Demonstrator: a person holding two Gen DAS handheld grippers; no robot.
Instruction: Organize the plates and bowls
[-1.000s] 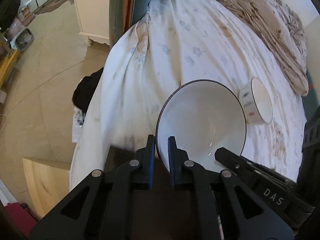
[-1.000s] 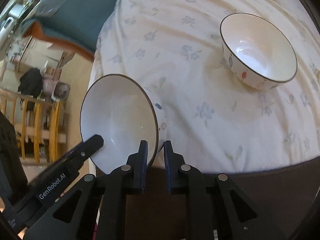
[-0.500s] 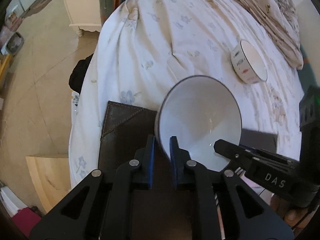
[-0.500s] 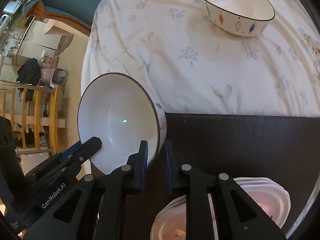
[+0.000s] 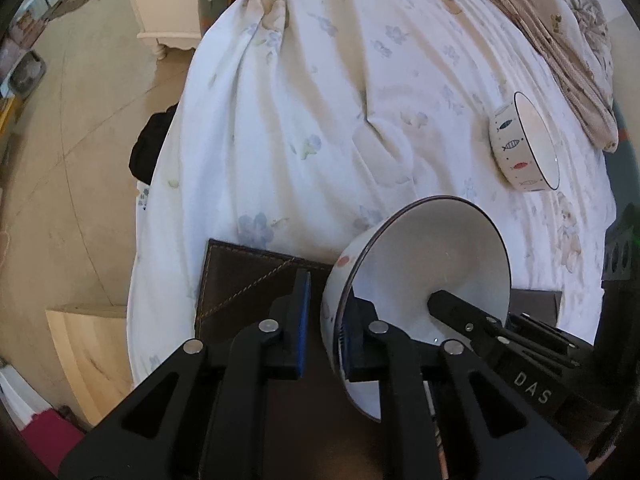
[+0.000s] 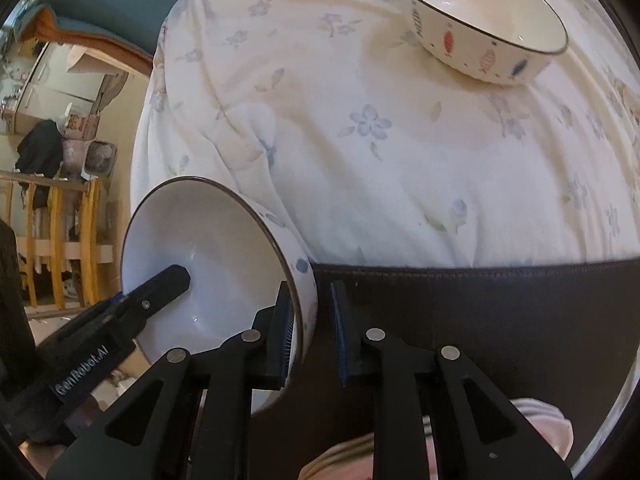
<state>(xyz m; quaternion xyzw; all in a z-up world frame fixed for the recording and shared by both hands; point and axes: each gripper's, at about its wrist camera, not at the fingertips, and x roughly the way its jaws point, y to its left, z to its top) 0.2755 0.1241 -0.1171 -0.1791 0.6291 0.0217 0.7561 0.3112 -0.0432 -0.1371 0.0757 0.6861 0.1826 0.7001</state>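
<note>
A white bowl with a dark rim (image 5: 424, 264) (image 6: 208, 252) sits between both grippers over the dark brown mat (image 5: 244, 280) (image 6: 480, 312). My left gripper (image 5: 326, 320) is open, its jaws parted astride the bowl's rim. My right gripper (image 6: 312, 328) is open too, jaws parted either side of the opposite rim. A second bowl with fish patterns (image 5: 524, 148) (image 6: 480, 28) rests further off on the white floral sheet. A stack of pinkish plates (image 6: 536, 428) shows at the bottom of the right wrist view.
The white floral bedsheet (image 5: 340, 100) covers the surface; a beige patterned blanket (image 5: 560, 40) lies at the far right. The bed edge drops to a tiled floor (image 5: 80, 160) on the left. Wooden chairs (image 6: 60, 240) stand beyond the edge.
Both grippers have opened from shut on the bowl's rim. The bowl has come down toward the brown mat, and both views moved closer to the bed.
</note>
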